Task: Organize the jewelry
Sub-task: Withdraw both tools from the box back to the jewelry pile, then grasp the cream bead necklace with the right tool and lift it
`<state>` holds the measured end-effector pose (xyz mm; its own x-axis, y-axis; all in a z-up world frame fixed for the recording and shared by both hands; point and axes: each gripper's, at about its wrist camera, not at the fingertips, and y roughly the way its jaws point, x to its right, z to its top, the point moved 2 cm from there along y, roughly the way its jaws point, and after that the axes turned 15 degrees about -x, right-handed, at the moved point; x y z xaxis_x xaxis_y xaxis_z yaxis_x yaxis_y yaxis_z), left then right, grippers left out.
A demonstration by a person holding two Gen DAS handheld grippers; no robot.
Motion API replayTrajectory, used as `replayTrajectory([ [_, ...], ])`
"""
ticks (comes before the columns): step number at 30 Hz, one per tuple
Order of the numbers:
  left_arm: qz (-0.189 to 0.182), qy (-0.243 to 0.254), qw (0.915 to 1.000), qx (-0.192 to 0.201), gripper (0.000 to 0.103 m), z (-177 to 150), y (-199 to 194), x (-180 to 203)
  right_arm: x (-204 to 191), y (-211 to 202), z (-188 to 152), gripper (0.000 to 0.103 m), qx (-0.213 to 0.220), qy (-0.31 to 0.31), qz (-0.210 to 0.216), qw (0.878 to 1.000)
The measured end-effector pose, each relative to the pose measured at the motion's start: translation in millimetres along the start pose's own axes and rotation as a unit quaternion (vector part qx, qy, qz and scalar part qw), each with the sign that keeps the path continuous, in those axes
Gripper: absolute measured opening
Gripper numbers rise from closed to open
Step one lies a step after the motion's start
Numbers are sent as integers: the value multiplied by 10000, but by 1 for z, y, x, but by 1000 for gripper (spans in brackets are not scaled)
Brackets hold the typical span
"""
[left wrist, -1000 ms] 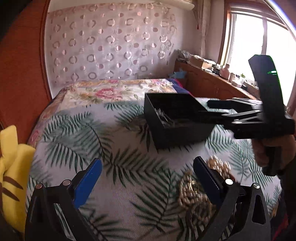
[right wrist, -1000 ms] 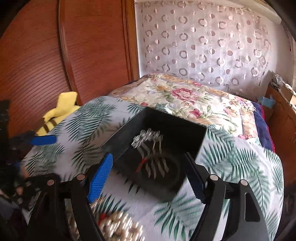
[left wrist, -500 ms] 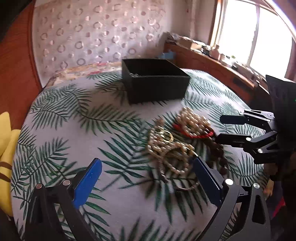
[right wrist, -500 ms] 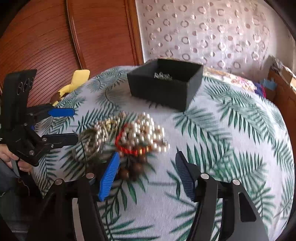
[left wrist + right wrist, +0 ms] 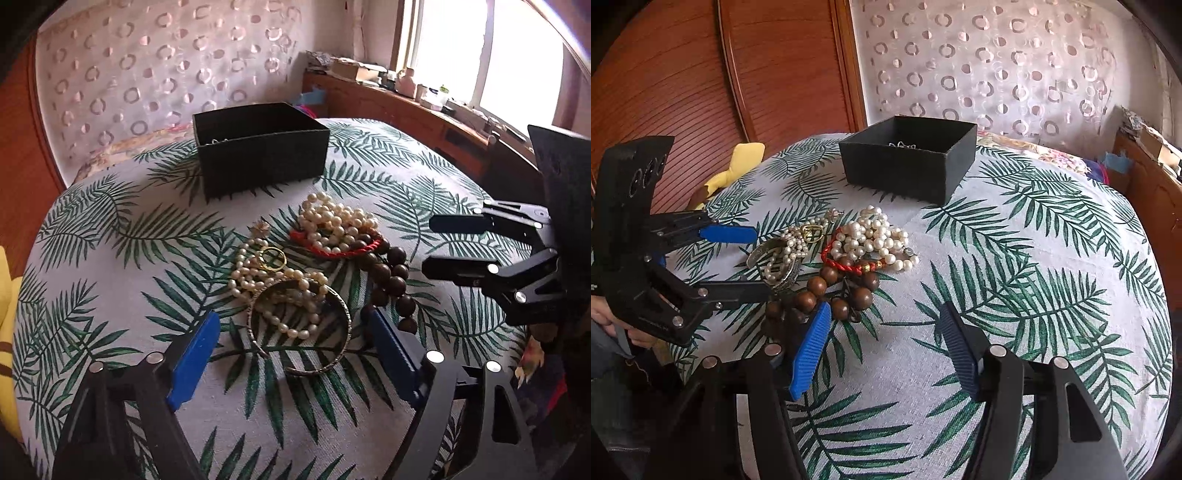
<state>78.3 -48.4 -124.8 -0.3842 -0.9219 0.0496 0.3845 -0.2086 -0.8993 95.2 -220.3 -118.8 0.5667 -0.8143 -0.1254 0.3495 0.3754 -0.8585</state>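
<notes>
A heap of jewelry lies on the palm-leaf cloth: a pearl necklace (image 5: 334, 221) (image 5: 873, 236), a red cord bracelet (image 5: 334, 251) (image 5: 846, 263), brown wooden beads (image 5: 391, 277) (image 5: 827, 291), a silver bangle (image 5: 299, 326) (image 5: 775, 264) and a gold ring (image 5: 272, 258). A black box (image 5: 258, 149) (image 5: 908, 158) with a silver chain inside stands behind the heap. My left gripper (image 5: 293, 347) (image 5: 746, 258) is open around the bangle, low over it. My right gripper (image 5: 882, 339) (image 5: 439, 243) is open and empty, just right of the wooden beads.
A yellow soft toy (image 5: 735, 168) (image 5: 5, 332) lies at the table's left edge by the wooden wall panels (image 5: 701, 81). A wooden sideboard (image 5: 406, 110) with small items stands under the window at the right.
Both grippers have pulled back from the box and come down toward the heap. The left one now frames the bangle; the right one has come in beside the wooden beads.
</notes>
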Motion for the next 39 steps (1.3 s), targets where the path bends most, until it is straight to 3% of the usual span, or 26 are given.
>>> replayTrajectory([
  [5, 17, 54, 10000, 17, 74, 2, 1, 2, 2, 0, 1, 64, 13, 44, 11, 10000],
  [7, 102, 82, 9999, -23, 65, 2, 3, 3, 1, 1, 0, 64, 15, 45, 19, 10000],
  [12, 136, 139, 9998, -87, 58, -2, 6, 4, 0, 0, 1, 64, 13, 27, 22, 10000],
  [20, 72, 144, 9998, -122, 58, -11, -2, -8, -9, 2, 11, 64, 13, -104, 104, 9999],
  [28, 129, 20, 9997, -188, 58, -23, -10, -28, -39, 9, 32, 41, -4, -538, 321, 9980],
  [39, 119, -216, 9997, -64, 59, -32, -22, -52, -84, 35, 66, 28, -250, -1088, 561, 9922],
])
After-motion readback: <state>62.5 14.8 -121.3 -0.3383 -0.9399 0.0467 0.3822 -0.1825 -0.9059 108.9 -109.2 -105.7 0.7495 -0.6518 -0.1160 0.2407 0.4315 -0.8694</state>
